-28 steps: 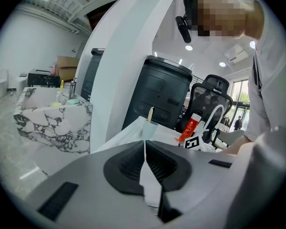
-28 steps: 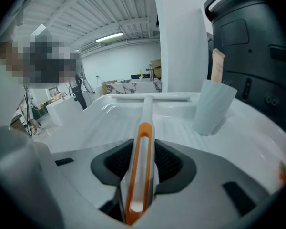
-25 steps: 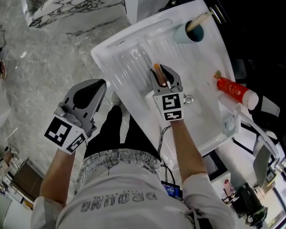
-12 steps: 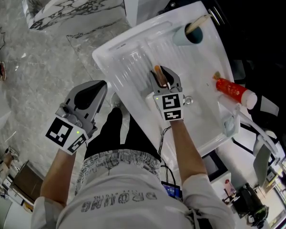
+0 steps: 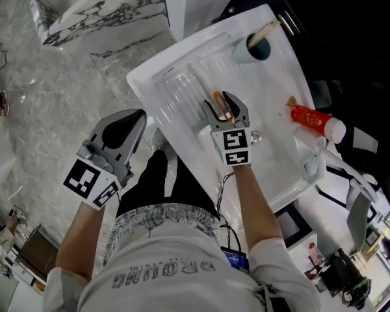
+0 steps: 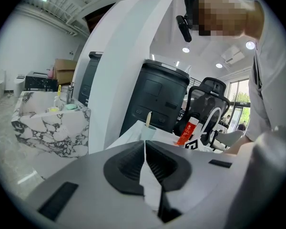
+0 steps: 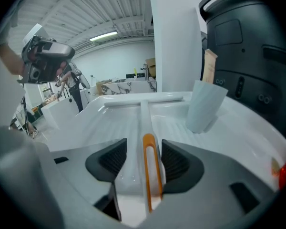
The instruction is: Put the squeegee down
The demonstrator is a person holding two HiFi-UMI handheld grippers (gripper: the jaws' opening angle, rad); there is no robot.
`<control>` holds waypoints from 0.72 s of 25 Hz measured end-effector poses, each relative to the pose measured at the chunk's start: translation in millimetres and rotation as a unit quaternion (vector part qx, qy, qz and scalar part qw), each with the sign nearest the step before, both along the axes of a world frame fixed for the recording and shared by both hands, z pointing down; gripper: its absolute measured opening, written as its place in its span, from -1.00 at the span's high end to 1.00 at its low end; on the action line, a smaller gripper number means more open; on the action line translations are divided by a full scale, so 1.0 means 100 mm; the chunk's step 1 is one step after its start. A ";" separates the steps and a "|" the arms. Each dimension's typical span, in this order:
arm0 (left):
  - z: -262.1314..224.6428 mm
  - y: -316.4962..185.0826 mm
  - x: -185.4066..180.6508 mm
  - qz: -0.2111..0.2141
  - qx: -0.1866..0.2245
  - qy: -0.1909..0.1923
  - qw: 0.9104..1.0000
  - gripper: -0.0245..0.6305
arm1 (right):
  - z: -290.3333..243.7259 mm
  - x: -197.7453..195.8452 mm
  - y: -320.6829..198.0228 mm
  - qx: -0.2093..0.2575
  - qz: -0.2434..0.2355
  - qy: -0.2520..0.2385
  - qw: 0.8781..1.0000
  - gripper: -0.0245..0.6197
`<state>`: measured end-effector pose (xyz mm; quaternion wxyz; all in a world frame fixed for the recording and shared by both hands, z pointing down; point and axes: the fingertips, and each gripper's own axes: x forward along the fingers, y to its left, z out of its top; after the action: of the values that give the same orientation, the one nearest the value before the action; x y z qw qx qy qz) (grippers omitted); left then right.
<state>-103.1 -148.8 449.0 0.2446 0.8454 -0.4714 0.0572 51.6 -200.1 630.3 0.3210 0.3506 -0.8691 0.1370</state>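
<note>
The right gripper's (image 5: 226, 103) jaws have just been opening and stand wide. The squeegee (image 7: 150, 168) handle lies loose between them on the white drainboard (image 5: 175, 86). The left gripper (image 6: 144, 149) is closed, empty.

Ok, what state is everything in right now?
Squeegee: lying flat on the white tray, unclamped.
Right tongs: just been opening, now open around the handle.
Left tongs: shut, empty.
Cup: upright, stick inside.
Red tube: on its side.
</note>
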 end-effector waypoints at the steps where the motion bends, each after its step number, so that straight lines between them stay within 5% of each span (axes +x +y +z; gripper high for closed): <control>1: -0.02 -0.01 0.00 0.001 0.003 0.001 1.000 0.84 | -0.03 0.01 -0.01 0.003 0.001 0.001 1.000 0.18; 18: -0.54 -0.07 0.09 0.018 0.058 0.014 0.998 0.84 | -0.94 0.04 0.03 0.055 0.014 -0.030 0.998 0.19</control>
<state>-94.4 -156.2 395.0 0.2010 0.8673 -0.4549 0.0225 55.4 -197.3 536.0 0.2736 0.3756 -0.8793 0.1042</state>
